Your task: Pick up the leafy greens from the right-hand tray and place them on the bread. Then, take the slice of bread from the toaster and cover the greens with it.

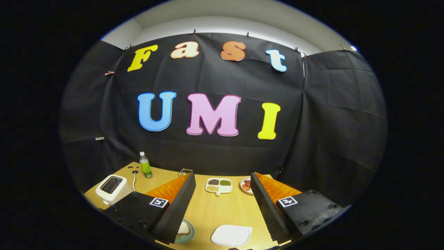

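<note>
My gripper (222,177) is open and held above the wooden table (215,211), with nothing between its fingers. A slice of bread (183,228) lies on a pale green plate (187,236) close below, half hidden by the left finger (177,205). The white toaster (111,187) stands to the left, beyond the left finger; its top slots look dark and I cannot make out bread in them. A white tray (231,235) lies between the fingers near me. I cannot make out the leafy greens.
A divided white dish (218,185) of beans sits beyond the fingertips, with a small plate of red food (245,185) to its right. A green bottle (145,166) and a small wire object (185,171) stand at the table's far edge by the black cloth wall.
</note>
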The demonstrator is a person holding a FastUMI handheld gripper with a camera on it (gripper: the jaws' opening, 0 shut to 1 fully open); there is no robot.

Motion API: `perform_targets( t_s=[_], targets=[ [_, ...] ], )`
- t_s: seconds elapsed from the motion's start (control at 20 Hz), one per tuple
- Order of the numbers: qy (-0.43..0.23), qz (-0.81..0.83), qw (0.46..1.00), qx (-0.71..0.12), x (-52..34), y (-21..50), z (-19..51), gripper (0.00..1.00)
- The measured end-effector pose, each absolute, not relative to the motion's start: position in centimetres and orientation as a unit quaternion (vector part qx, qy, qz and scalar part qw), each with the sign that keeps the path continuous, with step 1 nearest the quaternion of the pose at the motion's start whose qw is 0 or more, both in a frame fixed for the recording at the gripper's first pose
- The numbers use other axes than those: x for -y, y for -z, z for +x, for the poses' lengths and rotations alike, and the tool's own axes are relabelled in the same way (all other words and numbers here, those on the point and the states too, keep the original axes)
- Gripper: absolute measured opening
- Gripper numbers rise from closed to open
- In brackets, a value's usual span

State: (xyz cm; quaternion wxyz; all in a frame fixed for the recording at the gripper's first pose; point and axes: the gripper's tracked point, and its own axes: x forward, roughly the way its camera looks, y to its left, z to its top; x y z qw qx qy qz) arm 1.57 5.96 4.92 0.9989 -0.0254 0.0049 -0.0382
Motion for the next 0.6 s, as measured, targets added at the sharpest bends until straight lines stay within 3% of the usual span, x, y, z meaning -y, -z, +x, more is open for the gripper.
perform_targets(
  t_s=[0.6],
  targets=[
    [0.008,-0.018,1.000,-0.002,-0.3,-4.7,-0.8,0.98]
  ],
)
